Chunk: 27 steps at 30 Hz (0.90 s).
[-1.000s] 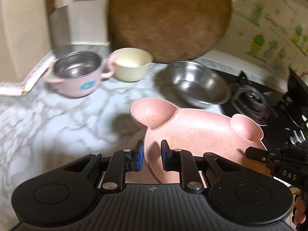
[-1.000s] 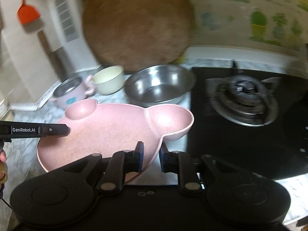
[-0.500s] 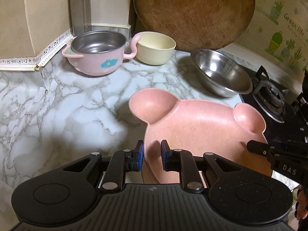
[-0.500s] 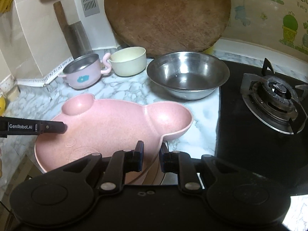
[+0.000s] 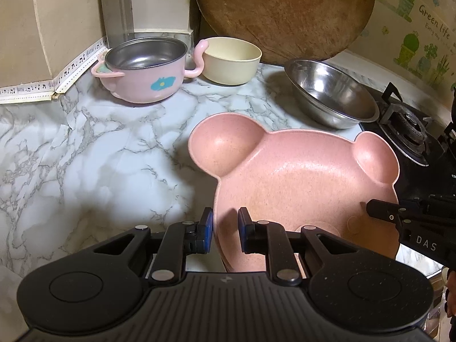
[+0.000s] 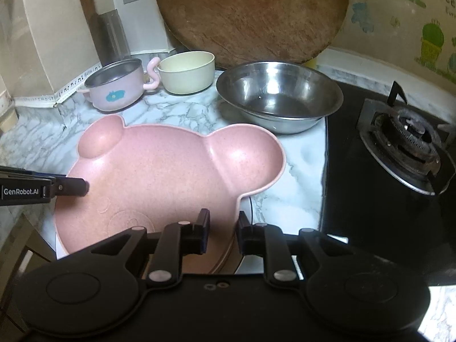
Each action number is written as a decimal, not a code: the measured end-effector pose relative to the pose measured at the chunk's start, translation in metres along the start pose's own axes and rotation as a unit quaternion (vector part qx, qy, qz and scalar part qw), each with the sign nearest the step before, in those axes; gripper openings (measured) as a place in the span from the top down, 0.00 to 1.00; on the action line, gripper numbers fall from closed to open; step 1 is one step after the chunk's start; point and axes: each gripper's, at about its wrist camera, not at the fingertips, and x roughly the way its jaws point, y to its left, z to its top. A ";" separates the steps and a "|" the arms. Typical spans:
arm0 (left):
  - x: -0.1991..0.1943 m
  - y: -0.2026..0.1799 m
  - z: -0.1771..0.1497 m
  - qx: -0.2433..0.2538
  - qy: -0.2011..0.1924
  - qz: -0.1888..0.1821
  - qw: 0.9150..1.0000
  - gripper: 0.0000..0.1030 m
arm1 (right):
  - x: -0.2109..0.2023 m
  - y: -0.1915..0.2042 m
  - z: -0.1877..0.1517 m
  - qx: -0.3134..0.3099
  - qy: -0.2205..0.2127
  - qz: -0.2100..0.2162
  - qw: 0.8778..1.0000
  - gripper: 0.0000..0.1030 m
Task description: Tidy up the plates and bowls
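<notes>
Since a second ago both tools have come down with the pink bear-shaped plate (image 5: 302, 188) between them, and the views, blurred then, are now sharp, with the desk closer under the plate. The left tool (image 5: 225, 229) pinches the plate's left rim, its blue pads close together with the rim between them. The right tool (image 6: 223, 229) pinches the opposite rim, just near of the right ear. Each tool's finger shows in the other's view, reaching over the plate's edge. The plate sits low over the near part of the marble desk (image 5: 85, 156), its two ear hollows pointing far; whether its base touches the desk cannot be told.

Along the far side of the desk stand a pink two-handled bowl (image 5: 144, 71) with a steel liner at the left, a cream bowl (image 5: 230, 59) just beside it touching its handle, and a steel bowl (image 5: 330, 92) further right. A round wooden board (image 5: 285, 14) leans on the wall behind them. A gas stove (image 6: 404, 148) lies to the right.
</notes>
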 end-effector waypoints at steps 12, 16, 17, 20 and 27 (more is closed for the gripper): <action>0.001 0.000 -0.002 0.015 0.001 -0.007 1.000 0.83 | 0.000 -0.001 0.003 0.017 0.012 -0.006 1.000 0.81; 0.000 0.000 -0.001 0.018 0.001 -0.009 1.000 0.83 | -0.003 -0.001 0.006 0.015 0.011 -0.016 1.000 0.81; 0.000 0.000 -0.001 0.019 0.001 -0.010 1.000 0.83 | -0.004 0.000 0.006 0.012 0.010 -0.023 1.000 0.81; -0.001 0.002 -0.001 0.017 0.002 -0.016 1.000 0.82 | -0.006 -0.004 0.006 0.014 0.011 -0.030 0.999 0.81; -0.012 0.001 -0.002 0.028 -0.012 -0.019 0.999 0.82 | -0.018 -0.006 0.003 0.021 -0.004 -0.037 0.999 0.80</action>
